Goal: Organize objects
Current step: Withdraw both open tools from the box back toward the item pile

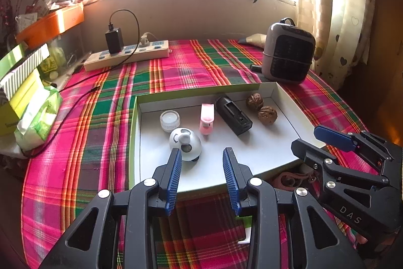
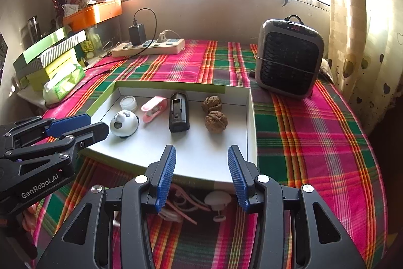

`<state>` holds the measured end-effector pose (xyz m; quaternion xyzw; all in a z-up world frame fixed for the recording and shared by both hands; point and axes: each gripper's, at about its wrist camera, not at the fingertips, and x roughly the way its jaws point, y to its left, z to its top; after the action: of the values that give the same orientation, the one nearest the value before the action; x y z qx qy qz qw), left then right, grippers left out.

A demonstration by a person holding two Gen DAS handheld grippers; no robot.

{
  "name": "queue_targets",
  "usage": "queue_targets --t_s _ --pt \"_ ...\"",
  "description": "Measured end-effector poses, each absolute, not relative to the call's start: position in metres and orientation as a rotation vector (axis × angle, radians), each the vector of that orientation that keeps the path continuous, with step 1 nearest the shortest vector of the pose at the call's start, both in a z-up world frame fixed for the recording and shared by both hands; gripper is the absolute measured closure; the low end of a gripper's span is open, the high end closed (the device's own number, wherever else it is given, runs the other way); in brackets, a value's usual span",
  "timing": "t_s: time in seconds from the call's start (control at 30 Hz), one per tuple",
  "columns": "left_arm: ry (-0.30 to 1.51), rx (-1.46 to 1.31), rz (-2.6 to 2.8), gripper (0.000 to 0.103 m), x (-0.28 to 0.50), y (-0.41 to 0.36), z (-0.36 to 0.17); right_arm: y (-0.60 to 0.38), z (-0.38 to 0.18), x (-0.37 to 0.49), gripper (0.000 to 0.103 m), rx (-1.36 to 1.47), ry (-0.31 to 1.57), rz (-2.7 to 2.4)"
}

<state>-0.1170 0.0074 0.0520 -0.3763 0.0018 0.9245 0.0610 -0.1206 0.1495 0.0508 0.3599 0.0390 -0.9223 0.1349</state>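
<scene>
A plaid cloth (image 2: 314, 132) covers the table. On it lie a shallow box (image 2: 250, 117) in the middle, a heater (image 2: 289, 58) far right, a power strip (image 2: 148, 47) far left, and pink scissors (image 2: 181, 208) near

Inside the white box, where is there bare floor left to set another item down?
The white box is bare along its near edge, in front of the black case and walnuts. The far row is crowded: jar, panda toy, pink clip.
</scene>
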Motion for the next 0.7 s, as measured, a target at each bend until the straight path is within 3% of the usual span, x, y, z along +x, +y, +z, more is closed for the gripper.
queue_targets --t_s 0.47,0.7 --pt "0.055 -1.134 2.818 0.071 -0.088 0.010 0.041 0.155 0.043 -0.094 0.058 1.033 0.115 -2.674" --pt "-0.018 -1.130 2.728 0.069 -0.077 0.007 0.036 0.165 0.037 -0.085 0.058 1.056 0.105 -2.680"
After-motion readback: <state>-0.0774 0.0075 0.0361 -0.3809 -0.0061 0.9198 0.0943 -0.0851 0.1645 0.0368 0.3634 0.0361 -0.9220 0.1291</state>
